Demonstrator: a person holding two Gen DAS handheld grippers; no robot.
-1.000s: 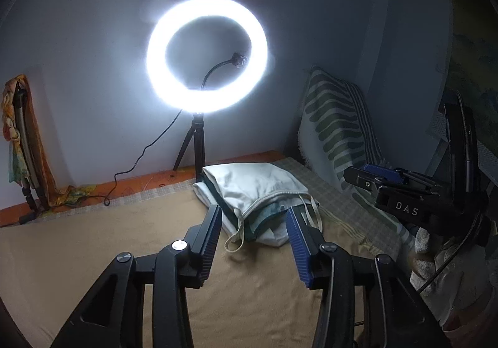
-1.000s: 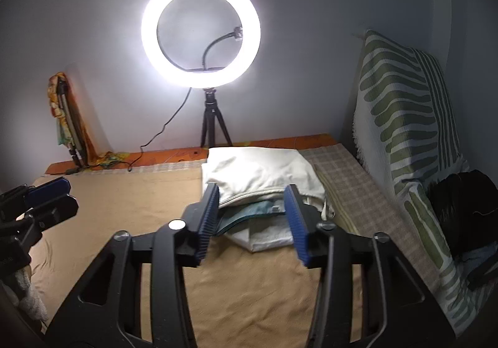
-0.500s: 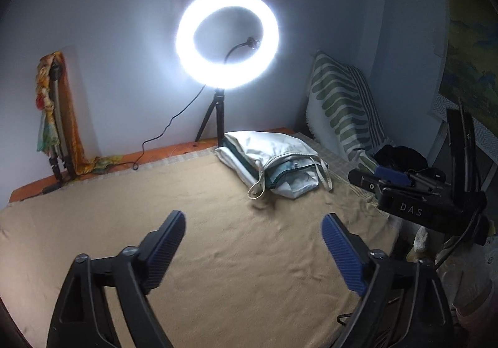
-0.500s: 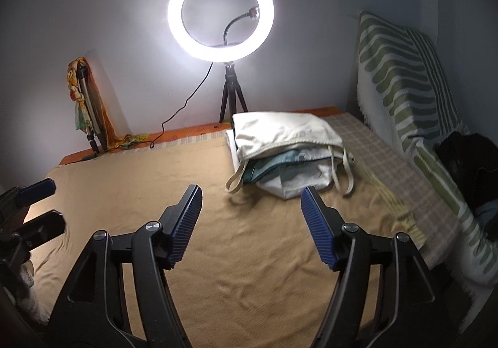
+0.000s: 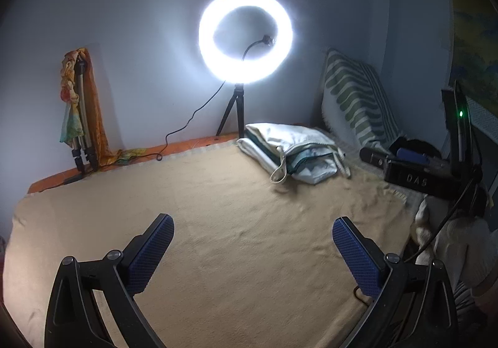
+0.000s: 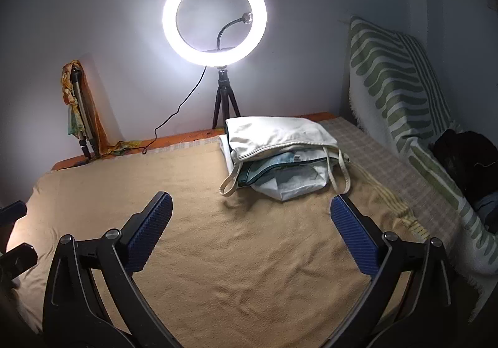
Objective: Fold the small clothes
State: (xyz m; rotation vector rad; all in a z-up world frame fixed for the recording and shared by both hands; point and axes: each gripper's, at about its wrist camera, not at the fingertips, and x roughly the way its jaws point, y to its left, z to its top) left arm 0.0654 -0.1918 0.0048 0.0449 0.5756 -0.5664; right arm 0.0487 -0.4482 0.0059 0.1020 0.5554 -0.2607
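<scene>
A stack of folded small clothes, cream on top with teal and white layers and loose drawstrings, lies at the far right of a tan blanket. It also shows in the left wrist view. My left gripper is open and empty above the blanket, well short of the stack. My right gripper is open and empty, a little in front of the stack. The right gripper's body shows at the right of the left wrist view.
A lit ring light on a tripod stands at the back edge with its cable. A folded tripod with an orange scarf leans at the back left. A green-striped cushion and a dark garment lie along the right.
Both grippers have opened wide and pulled back from the stack of clothes, which now lies free on the blanket and looks farther away.
</scene>
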